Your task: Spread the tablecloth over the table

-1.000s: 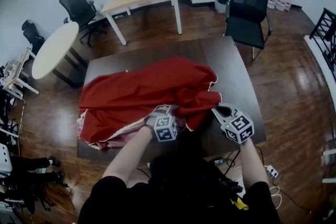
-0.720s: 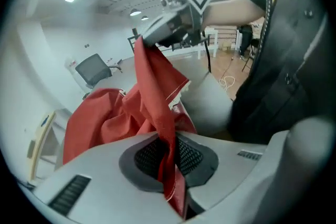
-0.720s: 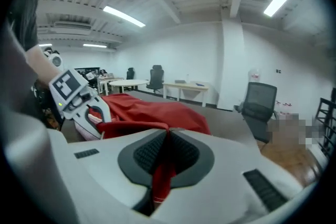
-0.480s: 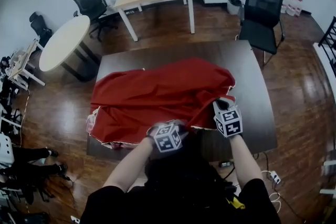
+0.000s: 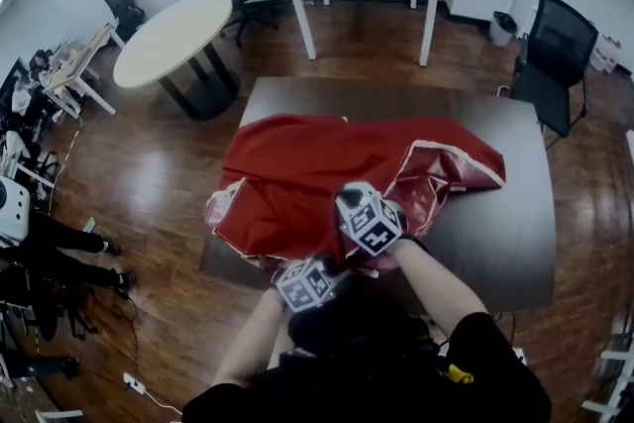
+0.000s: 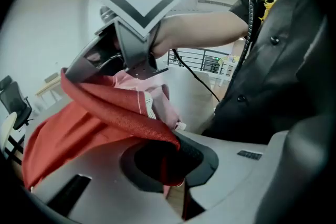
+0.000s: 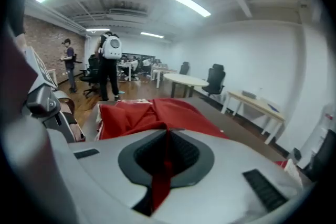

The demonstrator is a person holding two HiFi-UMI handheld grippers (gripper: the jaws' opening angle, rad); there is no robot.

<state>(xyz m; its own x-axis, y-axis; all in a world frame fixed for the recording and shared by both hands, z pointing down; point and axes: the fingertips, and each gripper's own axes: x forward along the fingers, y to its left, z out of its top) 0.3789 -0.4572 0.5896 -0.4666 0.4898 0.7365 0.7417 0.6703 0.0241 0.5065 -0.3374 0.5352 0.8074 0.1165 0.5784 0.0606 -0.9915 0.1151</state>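
Head view shows the red tablecloth (image 5: 297,178) bunched on the dark table (image 5: 495,233), centre frame. The left gripper (image 6: 176,162), its jaws having just closed, pinches a fold at the cloth's near edge; the right gripper (image 7: 165,157) is clamped tight on another fold.

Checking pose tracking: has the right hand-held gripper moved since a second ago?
Yes. Against the table, the right hand-held gripper has gone left along the near edge, from near the right corner to about the middle, shut on the cloth.
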